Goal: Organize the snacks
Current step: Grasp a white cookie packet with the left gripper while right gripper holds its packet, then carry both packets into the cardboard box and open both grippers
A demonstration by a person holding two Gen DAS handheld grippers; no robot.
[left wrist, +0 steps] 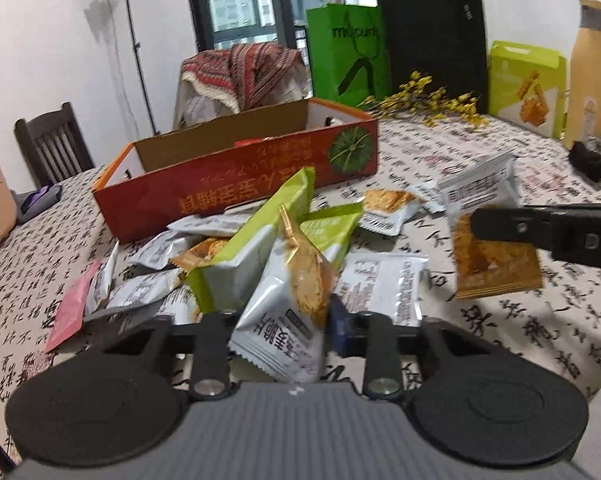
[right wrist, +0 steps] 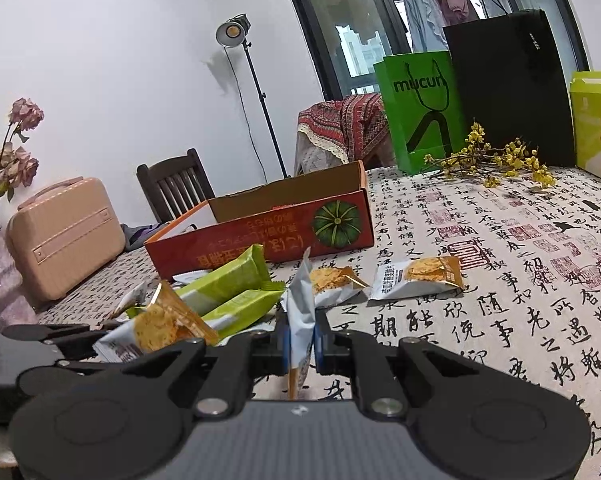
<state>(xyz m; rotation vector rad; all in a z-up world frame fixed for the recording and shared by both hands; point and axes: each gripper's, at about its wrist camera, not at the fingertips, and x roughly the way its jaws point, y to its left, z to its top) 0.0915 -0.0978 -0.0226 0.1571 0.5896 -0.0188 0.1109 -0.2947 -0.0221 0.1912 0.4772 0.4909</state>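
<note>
My left gripper [left wrist: 282, 326] is shut on a white-and-gold snack packet [left wrist: 290, 304], held above a pile of snack packets [left wrist: 236, 252] on the table. My right gripper [right wrist: 301, 344] is shut on another white-and-gold packet [right wrist: 300, 320], held on edge; it shows in the left wrist view [left wrist: 488, 236] with the right gripper's fingers [left wrist: 512, 226] clamped on it. An open red-orange cardboard box [left wrist: 236, 176] with a pumpkin picture stands behind the pile, also in the right wrist view [right wrist: 268, 224]. Green packets [right wrist: 232, 284] and two loose packets [right wrist: 416, 278] lie before it.
The table has a calligraphy-print cloth [right wrist: 500, 280]. At the back stand a green bag [right wrist: 418, 112], a black bag [right wrist: 508, 88], a green snack carton [left wrist: 526, 84] and yellow flowers [right wrist: 496, 160]. A pink case [right wrist: 64, 232] and dried flowers [right wrist: 12, 152] sit at left.
</note>
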